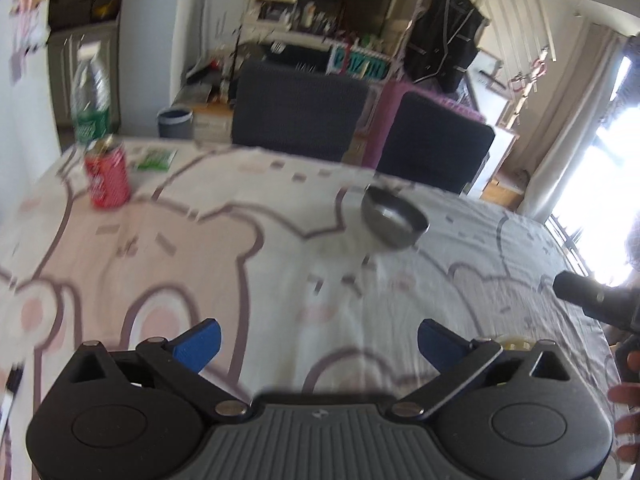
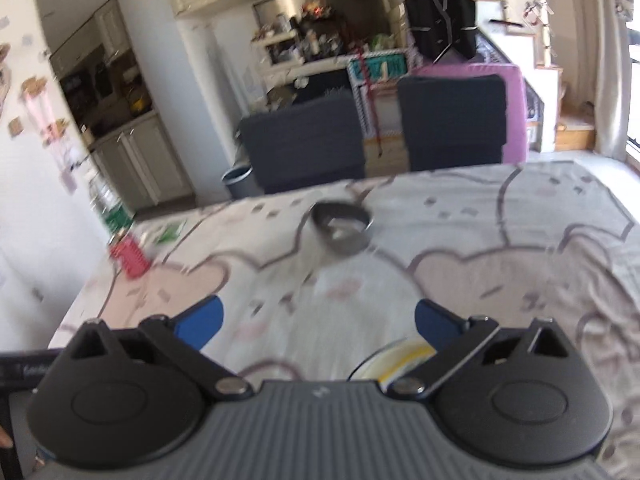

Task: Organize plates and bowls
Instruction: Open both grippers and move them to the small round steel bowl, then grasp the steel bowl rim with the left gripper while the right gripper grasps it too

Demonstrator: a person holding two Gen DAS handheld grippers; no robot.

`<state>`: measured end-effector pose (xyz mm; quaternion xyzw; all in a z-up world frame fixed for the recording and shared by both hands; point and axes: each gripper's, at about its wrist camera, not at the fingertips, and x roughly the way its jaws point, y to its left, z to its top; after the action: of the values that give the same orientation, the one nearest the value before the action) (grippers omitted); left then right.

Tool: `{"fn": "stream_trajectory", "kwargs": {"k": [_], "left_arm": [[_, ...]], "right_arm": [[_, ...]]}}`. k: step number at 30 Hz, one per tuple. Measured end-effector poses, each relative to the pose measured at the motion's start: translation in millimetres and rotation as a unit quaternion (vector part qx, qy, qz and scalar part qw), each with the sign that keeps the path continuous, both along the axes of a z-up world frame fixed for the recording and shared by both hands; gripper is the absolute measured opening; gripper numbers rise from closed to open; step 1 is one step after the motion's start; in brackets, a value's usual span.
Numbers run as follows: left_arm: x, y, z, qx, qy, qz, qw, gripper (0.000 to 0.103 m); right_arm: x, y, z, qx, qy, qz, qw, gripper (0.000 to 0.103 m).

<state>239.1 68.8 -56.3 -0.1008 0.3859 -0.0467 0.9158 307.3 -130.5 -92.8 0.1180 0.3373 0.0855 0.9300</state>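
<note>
Hovering: left gripper and right gripper both splayed, empty | round steel bowl alone mid-tabletop, toward far edge | risk: yellow-rimmed plate under right gripper gets clipped; bowl skids on patterned cloth.

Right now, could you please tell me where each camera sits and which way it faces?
Left wrist: on the left claw, looking down across the cartoon tablecloth at the metal bowl; its open blue fingers and a hand show.
Right wrist: on the right claw, facing the same bowl; open blue fingers, plate edge below.
Shared: bowl, red can, dark chairs.
</note>
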Motion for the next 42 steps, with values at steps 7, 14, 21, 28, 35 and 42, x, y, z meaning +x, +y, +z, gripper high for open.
{"fn": "stream_trajectory", "kwargs": {"k": [7, 14, 21, 28, 35, 42], "left_arm": [[72.4, -31.6, 11.3, 0.001, -0.027, -0.037, 0.9989, 0.103], [167.1, -61.3, -0.4, 0.000, -0.041, -0.063, 0.9972, 0.103], [245.1, -72.5, -40.3, 0.022, -0.011, -0.073, 0.9970, 0.097], [293.1, -87.2, -74.4, 0.053, 0.032, -0.087, 0.9943, 0.077], [310.7, -97.3, -94.4, 0.090, 0.065, -0.097, 0.9891, 0.043], [302.4, -93.3, -92.1, 0.049, 0.071, -0.102, 0.9910, 0.007]], "right_arm": [[67.5, -37.4, -5.0, 0.034, 0.017, -0.056, 0.998, 0.103], [138.1, -50.0, -31.8, 0.063, 0.049, -0.067, 0.995, 0.103], [196.0, -39.5, -72.0, 0.092, 0.103, -0.085, 0.987, 0.098], [222.4, -35.5, -106.3, 0.142, 0.138, -0.090, 0.976, 0.076], [229.4, -18.2, -120.8, 0.121, 0.144, -0.075, 0.979, 0.041], [225.6, -18.6, -116.5, 0.106, 0.124, -0.069, 0.984, 0.010]]}}
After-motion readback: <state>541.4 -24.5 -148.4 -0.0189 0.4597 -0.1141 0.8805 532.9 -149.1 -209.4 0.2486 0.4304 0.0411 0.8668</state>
